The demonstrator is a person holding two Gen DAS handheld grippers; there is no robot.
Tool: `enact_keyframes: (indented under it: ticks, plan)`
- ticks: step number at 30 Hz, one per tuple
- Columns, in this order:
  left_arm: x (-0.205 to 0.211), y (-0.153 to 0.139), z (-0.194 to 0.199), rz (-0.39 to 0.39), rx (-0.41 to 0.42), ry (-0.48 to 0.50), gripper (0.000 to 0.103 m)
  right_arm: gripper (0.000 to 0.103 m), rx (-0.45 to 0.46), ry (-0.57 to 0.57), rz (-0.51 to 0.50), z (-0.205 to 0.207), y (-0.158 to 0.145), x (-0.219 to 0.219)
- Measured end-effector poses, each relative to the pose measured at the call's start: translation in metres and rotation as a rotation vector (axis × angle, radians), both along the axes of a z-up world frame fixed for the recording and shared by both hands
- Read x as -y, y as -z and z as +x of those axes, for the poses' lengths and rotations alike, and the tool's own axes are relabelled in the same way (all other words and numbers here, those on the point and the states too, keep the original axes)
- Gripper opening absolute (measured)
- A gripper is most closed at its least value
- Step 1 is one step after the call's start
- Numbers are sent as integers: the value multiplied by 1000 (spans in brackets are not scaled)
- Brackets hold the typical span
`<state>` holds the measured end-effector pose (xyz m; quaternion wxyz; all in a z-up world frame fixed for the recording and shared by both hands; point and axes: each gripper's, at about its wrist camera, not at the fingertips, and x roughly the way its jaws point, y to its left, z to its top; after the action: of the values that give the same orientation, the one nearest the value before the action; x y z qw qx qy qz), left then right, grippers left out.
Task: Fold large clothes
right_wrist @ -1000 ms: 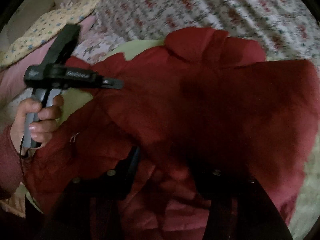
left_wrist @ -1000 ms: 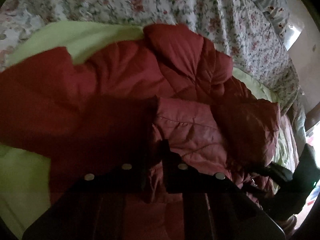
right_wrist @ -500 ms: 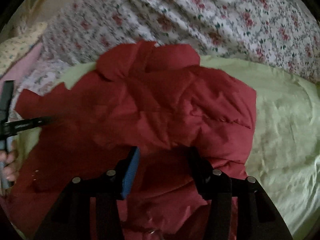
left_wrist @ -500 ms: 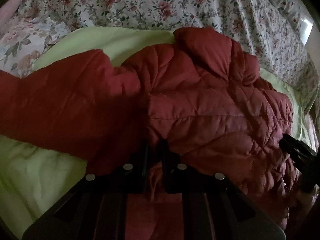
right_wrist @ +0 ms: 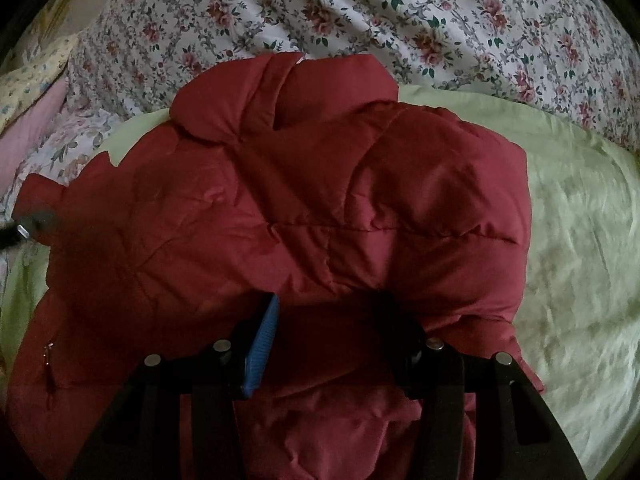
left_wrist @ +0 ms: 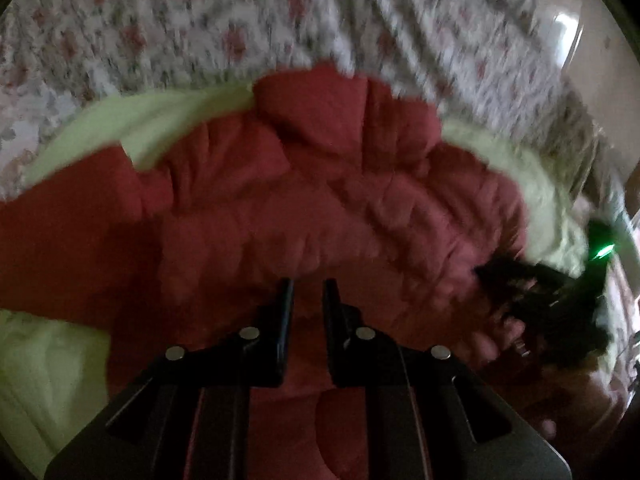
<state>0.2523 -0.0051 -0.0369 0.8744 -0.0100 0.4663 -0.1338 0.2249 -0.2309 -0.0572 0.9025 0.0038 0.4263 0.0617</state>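
The dark red quilted puffer jacket [right_wrist: 304, 216] lies bunched on a pale green sheet [right_wrist: 580, 240]. In the right wrist view its long axis runs from about six o'clock up to twelve, with the rolled collar or hood [right_wrist: 280, 100] pointing to twelve o'clock, toward the floral bedcover [right_wrist: 400, 12]. A small zip pull [right_wrist: 49, 354] shows at eight o'clock on the jacket's near left part.

The right gripper [right_wrist: 324, 304] sits at six o'clock, its black fingers, one faced with a blue ribbed pad [right_wrist: 262, 350], standing apart with a thick fold of jacket bulging over and between them; whether the pads press on it cannot be told. At nine o'clock a dark blurred tip reaches the jacket's left edge.

The left wrist view is motion-blurred. The left gripper [left_wrist: 307, 286] points from six o'clock at the jacket's crumpled near edge, fingers drawn nearly together, red cloth in the narrow slot. At three to four o'clock a hand [left_wrist: 500, 336] holds the other black tool against the jacket's right side.
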Motion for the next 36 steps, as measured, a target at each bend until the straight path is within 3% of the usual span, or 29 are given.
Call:
enact_keyframes:
  ticks: [4, 9, 13, 21, 23, 25, 26, 36]
  plan:
    - [-8, 29, 3, 22, -47, -17, 11, 52, 11, 8, 34, -5, -9, 3]
    - [-16, 30, 7, -22, -57, -27, 11, 56, 94, 64, 39, -15, -27, 16]
    - [-18, 35, 6, -31, -53, -22, 11, 57, -9, 104, 17, 2, -2, 26]
    - [-32, 23, -6, -64, -71, -41, 12, 57, -6, 110, 11, -6, -12, 25]
    - [-36, 19, -11, -57, -63, -51, 19, 57, -6, 116, 27, -9, -19, 24]
    - [-42, 14, -18, -51, -51, -66, 38, 57, -5, 110, 39, -15, -27, 22]
    - [-45, 13, -21, -48, -45, -75, 41, 57, -3, 105, 44, -18, -30, 21]
    - [-103, 14, -34, -102, -67, -201, 43, 58, 23, 55, 108, -56, -55, 2]
